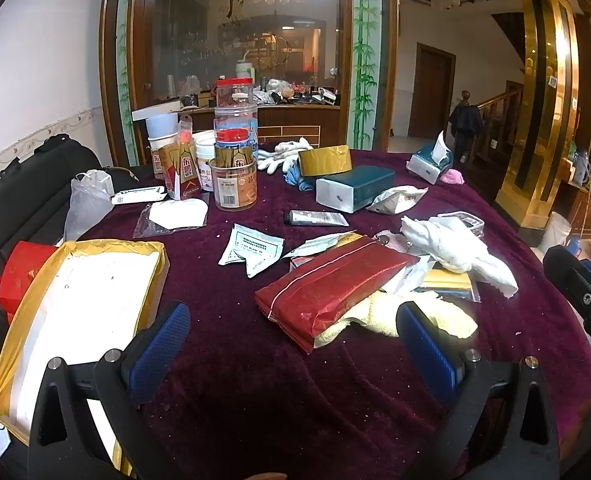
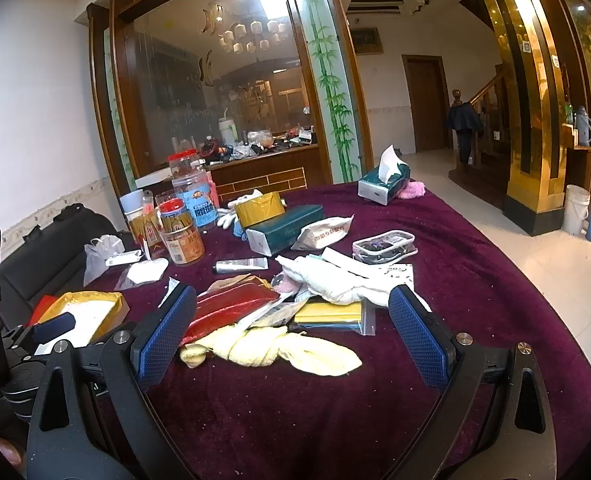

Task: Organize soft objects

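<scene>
A yellow towel lies crumpled on the maroon tablecloth, just ahead of my right gripper, which is open and empty. It also shows in the left wrist view, partly under a red foil packet. A white cloth lies beyond it, also in the right wrist view. White gloves and a pink cloth lie at the far side. My left gripper is open and empty, above the cloth near the gold-lined box.
Jars and cups stand at the back left. Tissue boxes, a tube, paper packets, a clear pouch and a bagged yellow-blue pack are scattered about. A black sofa is at left.
</scene>
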`<state>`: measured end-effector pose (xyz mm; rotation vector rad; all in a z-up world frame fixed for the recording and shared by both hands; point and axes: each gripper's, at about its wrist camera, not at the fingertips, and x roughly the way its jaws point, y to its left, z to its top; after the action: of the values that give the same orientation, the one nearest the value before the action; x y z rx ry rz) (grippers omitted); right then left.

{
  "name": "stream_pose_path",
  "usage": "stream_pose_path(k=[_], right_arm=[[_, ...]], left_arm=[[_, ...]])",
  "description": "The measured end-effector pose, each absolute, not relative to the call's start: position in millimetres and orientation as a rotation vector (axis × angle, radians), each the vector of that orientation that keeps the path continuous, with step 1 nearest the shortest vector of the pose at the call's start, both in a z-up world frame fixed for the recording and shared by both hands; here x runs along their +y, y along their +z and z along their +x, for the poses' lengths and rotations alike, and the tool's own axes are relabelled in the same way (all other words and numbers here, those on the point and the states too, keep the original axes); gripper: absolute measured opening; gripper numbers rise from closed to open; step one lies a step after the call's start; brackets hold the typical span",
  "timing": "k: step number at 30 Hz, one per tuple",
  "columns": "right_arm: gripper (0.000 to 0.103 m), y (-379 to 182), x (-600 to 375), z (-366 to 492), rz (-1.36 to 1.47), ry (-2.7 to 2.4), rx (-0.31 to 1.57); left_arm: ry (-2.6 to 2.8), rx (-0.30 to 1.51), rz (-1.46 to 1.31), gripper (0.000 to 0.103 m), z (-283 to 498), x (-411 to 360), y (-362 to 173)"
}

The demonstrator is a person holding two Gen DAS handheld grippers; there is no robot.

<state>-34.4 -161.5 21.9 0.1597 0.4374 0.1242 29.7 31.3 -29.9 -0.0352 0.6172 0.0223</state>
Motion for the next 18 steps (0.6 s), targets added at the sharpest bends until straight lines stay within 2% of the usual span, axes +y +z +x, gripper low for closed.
stream_pose_path(k=[11,18], right_arm=[[0.098,21,-176,-24,0.122,0.085,0.449],[0.098,9,-194,36,-0.033,0.135,0.610]], left_arm=[[-0.011,0.651,-0.023,0.103,31,38,-40],[-0.071,0.653,-0.034,0.103,25,59,-51]])
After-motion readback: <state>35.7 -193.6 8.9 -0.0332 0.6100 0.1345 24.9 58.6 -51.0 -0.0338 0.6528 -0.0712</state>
